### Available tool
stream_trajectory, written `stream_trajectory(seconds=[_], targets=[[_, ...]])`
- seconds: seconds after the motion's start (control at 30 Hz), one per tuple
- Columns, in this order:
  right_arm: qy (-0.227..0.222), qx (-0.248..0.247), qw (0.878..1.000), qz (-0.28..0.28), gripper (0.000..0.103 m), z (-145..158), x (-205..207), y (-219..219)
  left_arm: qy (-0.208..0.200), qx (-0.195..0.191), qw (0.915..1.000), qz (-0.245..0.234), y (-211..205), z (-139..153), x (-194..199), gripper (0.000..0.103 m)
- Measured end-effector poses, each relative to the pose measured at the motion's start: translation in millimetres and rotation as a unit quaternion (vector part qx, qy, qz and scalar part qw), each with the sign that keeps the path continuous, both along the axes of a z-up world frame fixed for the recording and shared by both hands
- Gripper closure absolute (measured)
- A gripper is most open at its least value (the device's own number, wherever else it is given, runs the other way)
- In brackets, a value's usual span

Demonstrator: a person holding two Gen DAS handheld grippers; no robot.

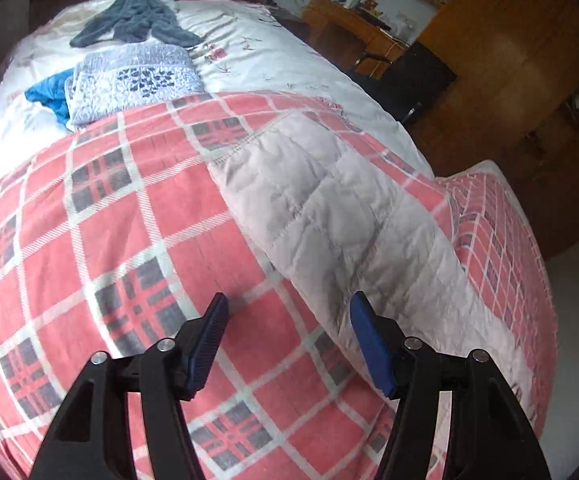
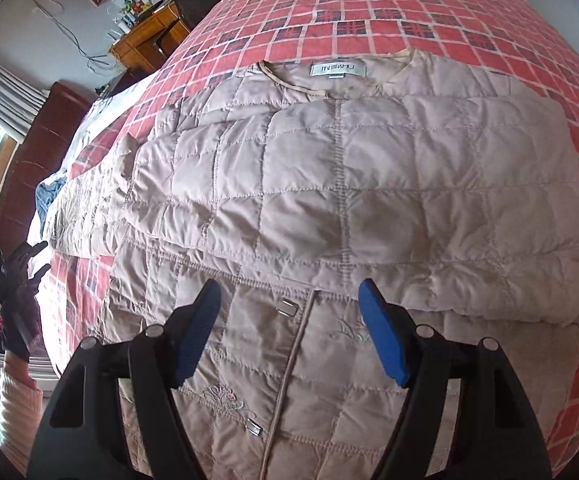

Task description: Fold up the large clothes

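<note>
Red plaid blanket [image 2: 429,8] covers bed; wooden desk [image 2: 145,40] beyond.

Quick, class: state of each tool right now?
Left tool: open, holding nothing, over the plaid blanket.
Right tool: open, holding nothing, above the quilted jacket.

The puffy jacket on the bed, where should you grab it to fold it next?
Probably the outstretched sleeve's end. On the quilted jacket one sleeve already lies folded across the chest; the other sleeve still lies out flat. The open left gripper hovers over it, so come from above and pinch its cuff edge.
</note>
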State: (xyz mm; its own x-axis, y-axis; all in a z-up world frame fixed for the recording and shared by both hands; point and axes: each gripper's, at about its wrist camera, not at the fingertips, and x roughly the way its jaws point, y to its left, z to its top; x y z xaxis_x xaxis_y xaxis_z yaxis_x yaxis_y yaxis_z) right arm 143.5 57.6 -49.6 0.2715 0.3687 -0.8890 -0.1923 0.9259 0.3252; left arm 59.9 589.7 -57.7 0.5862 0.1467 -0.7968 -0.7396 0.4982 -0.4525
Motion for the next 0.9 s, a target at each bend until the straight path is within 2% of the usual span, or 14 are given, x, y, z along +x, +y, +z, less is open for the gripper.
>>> stream_trajectory(seconds=[0.17,0.27,0.33,0.43,0.7,0.8,0.9], targets=[[-0.003,-0.014,1.000,0.000,0.032,1,-1,1,-0.035,-0.027,0.9987,0.025,28,-9,7,0.043],[-0.004,-0.021,1.000,-0.004,0.032,2,-3,-2,-0.039,-0.031,0.9979,0.041,39,-13,7,0.064],[-0.003,-0.024,1.000,-0.008,0.032,1,-3,-4,-0.042,-0.034,0.9974,0.048,45,-14,7,0.083],[0.000,-0.027,1.000,-0.013,0.032,-1,-4,-8,-0.062,-0.028,0.9964,0.051,46,-5,1,0.096],[-0.002,-0.036,0.999,-0.021,0.032,1,-10,-21,-0.105,0.058,0.9928,0.007,5,55,3,0.099],[-0.005,-0.036,0.999,-0.028,0.032,3,-13,-29,-0.117,0.093,0.9883,-0.027,-24,81,10,0.099],[-0.010,-0.036,0.999,-0.036,0.032,7,-17,-39,-0.132,0.128,0.9804,-0.071,-60,105,21,0.099]])
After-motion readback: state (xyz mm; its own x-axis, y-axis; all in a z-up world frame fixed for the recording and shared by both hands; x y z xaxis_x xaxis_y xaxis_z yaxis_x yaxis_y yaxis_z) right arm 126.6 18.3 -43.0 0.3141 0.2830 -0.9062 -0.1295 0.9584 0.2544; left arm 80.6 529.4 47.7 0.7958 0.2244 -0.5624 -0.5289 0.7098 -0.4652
